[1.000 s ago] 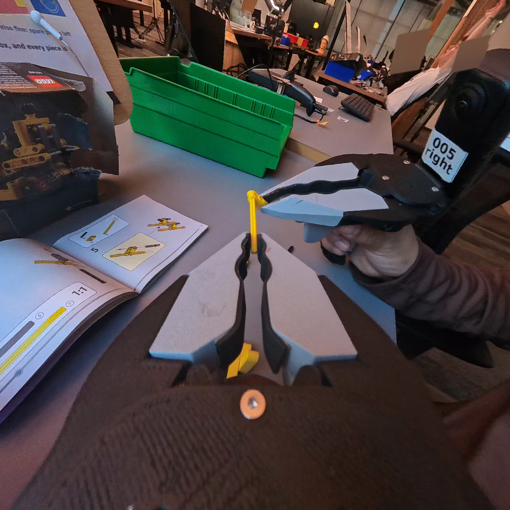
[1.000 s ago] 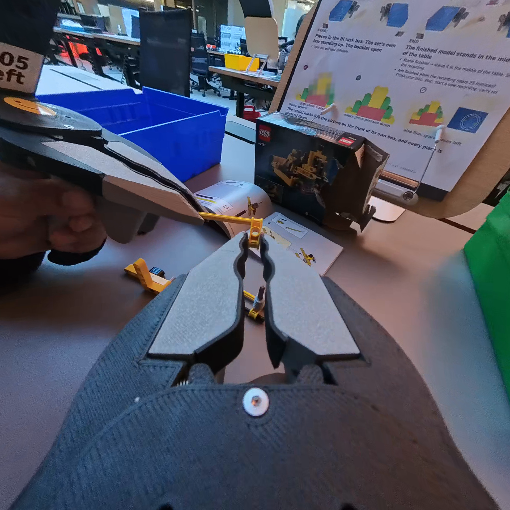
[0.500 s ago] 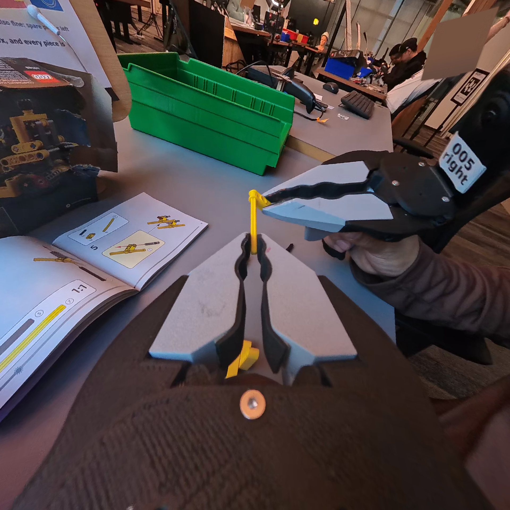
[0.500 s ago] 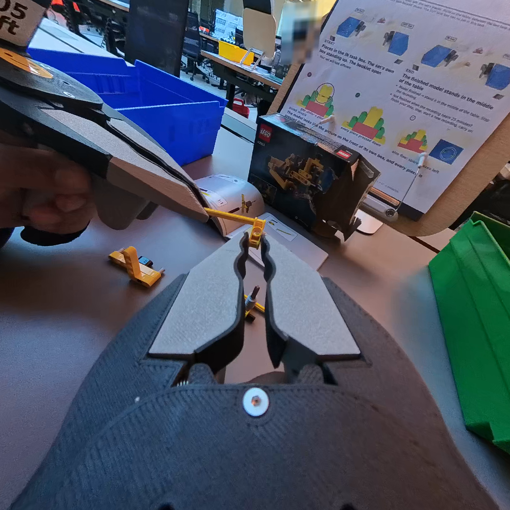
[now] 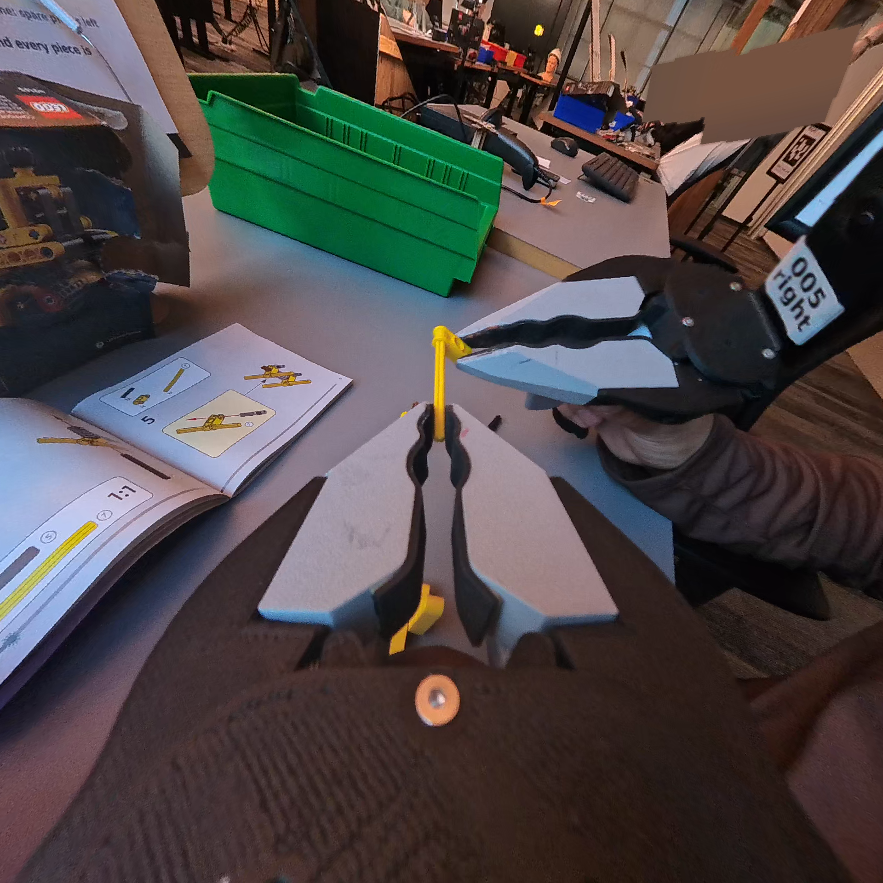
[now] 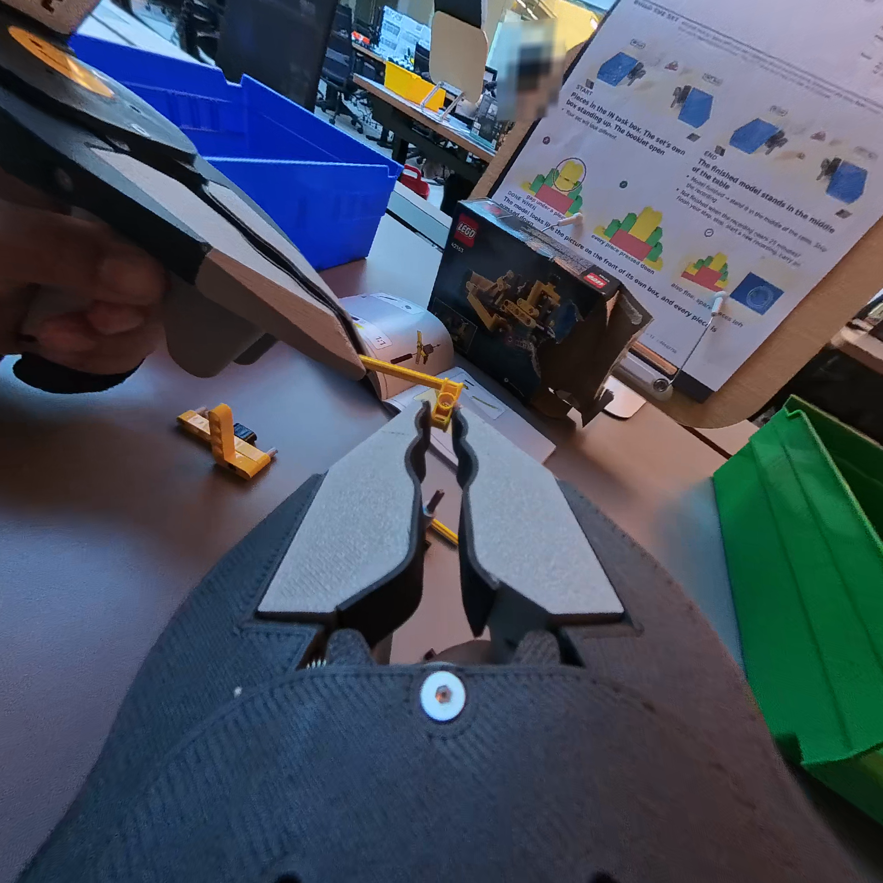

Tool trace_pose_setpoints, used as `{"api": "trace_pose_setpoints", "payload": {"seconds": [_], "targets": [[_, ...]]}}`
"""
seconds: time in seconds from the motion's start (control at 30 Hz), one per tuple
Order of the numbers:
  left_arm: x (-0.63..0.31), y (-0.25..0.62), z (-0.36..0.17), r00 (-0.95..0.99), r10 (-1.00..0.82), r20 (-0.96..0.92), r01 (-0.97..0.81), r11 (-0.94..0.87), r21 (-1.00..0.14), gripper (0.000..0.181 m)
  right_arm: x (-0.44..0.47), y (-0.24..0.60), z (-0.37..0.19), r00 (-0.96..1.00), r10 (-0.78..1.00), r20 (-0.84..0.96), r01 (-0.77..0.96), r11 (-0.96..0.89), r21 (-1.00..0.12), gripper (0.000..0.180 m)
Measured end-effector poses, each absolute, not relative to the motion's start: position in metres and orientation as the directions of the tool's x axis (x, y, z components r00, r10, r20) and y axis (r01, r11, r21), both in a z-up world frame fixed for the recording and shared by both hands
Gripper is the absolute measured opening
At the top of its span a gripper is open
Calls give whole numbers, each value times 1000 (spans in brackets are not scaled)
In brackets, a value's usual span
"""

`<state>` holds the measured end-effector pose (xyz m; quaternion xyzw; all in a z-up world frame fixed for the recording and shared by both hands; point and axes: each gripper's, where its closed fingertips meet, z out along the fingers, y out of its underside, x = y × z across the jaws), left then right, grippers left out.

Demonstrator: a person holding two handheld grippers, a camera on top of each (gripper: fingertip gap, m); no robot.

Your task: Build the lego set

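Pinching a yellow axle (image 5: 438,382), left tool (image 5: 437,420); right tool (image 6: 442,420) grips its connector (image 6: 445,405).

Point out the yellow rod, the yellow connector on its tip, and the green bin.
yellow rod (image 5: 438,382), left wrist view, middle of the shaft.
yellow connector (image 6: 445,403), right wrist view, on its round hole end.
green bin (image 5: 353,200), left wrist view, on its long side wall.
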<state>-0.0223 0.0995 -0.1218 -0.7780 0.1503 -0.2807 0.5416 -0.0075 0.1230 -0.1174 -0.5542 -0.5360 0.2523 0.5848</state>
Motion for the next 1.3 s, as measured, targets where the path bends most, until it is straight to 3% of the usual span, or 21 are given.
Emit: {"api": "trace_pose_setpoints", "payload": {"seconds": [0.17,0.33,0.53,0.77,1.13,1.3], "targets": [[-20,98,-124,790,-549,272,59,-374,-925,2,-6,122,-119,278,886,371,307,284,-908,5],[-17,97,-120,781,-566,266,59,-358,-932,2,-3,120,-114,228,950,213,206,167,-964,5],[-12,92,-112,729,-613,306,95,-352,-931,2,2,115,-105,151,967,206,140,185,-973,6],[-8,90,-111,716,-634,292,80,-342,-936,2,6,114,-102,173,895,412,182,382,-906,6],[-10,92,-113,724,-630,280,69,-338,-939,2,4,114,-104,159,942,295,155,271,-950,8],[-8,91,-116,720,-633,284,63,-348,-935,2,-1,119,-109,222,902,369,233,319,-919,11]]}}
